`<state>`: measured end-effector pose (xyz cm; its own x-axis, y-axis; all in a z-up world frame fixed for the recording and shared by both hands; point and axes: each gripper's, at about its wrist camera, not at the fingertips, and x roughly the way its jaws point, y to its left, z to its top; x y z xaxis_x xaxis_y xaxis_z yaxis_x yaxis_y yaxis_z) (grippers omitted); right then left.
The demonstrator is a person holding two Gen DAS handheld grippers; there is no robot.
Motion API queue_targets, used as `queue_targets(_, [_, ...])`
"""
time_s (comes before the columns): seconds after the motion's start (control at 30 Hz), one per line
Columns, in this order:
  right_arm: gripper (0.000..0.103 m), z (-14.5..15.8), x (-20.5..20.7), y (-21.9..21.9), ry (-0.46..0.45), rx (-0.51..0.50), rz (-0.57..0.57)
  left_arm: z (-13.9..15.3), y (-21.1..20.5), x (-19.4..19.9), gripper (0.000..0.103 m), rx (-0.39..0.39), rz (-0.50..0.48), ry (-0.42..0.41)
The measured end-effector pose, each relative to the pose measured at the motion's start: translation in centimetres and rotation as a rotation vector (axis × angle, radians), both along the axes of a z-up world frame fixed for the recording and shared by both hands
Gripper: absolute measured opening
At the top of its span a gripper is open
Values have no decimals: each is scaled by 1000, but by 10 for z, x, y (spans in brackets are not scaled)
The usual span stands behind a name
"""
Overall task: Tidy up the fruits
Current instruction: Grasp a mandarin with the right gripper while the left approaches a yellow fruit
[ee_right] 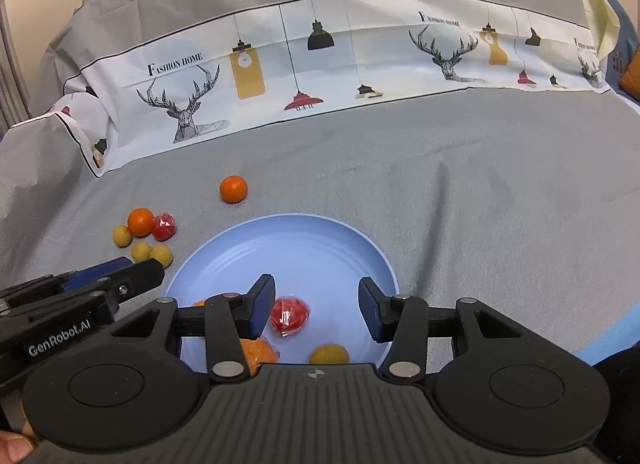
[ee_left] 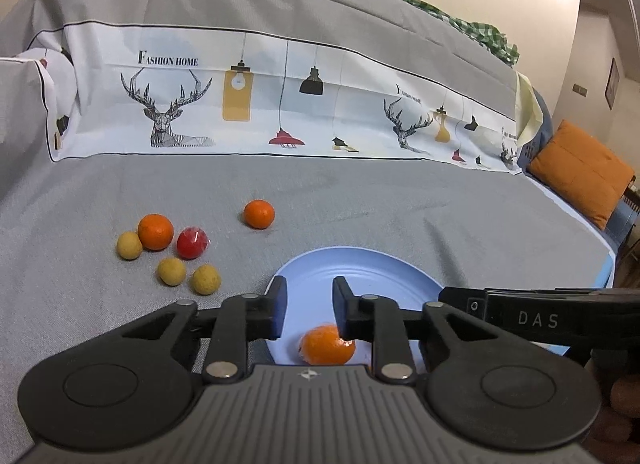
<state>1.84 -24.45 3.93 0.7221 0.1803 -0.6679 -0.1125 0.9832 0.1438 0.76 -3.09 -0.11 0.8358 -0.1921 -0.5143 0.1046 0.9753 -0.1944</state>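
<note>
A light blue plate (ee_left: 360,264) (ee_right: 300,240) lies on the grey cloth. My left gripper (ee_left: 310,304) hangs over its left edge, jaws a narrow gap apart with nothing between the pads. Below them an orange (ee_left: 328,344) rests on the plate. My right gripper (ee_right: 316,306) is open over the plate's near side. A red wrapped fruit (ee_right: 289,316) lies on the plate beneath it, close to the left finger. An orange (ee_right: 256,352) and a yellow fruit (ee_right: 329,354) also sit on the plate. Loose on the cloth are two oranges (ee_left: 259,214) (ee_left: 155,232), a red fruit (ee_left: 193,242) and three yellow fruits (ee_left: 171,271).
A white printed band with deer and lamps (ee_left: 240,104) runs across the raised back of the grey cover. An orange cushion (ee_left: 580,172) lies at the far right. Green checked fabric (ee_left: 480,32) shows along the top. The other gripper's body (ee_left: 532,318) (ee_right: 100,288) reaches in from the side.
</note>
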Motion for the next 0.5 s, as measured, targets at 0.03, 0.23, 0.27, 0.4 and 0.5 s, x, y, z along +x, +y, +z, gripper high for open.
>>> queue_targets(0.03, [43,0,0,0,-3,3,0,1,1,0,19,-5,0,0])
queue_targets(0.23, [16,5,0,-1,-26,48,14,8,3,-2,11,13,-5,-15])
queue_targets(0.27, [14,7,-1,-1,-31,58,15,10,5,-2,11,19,-3,-18])
queue_targets(0.4, [12,16,0,0,-52,98,28,32,18,-6,11,33,3,-60])
queue_targets(0.5, [12,23,0,0,-59,131,45,47,30,-4,11,100,-1,-109])
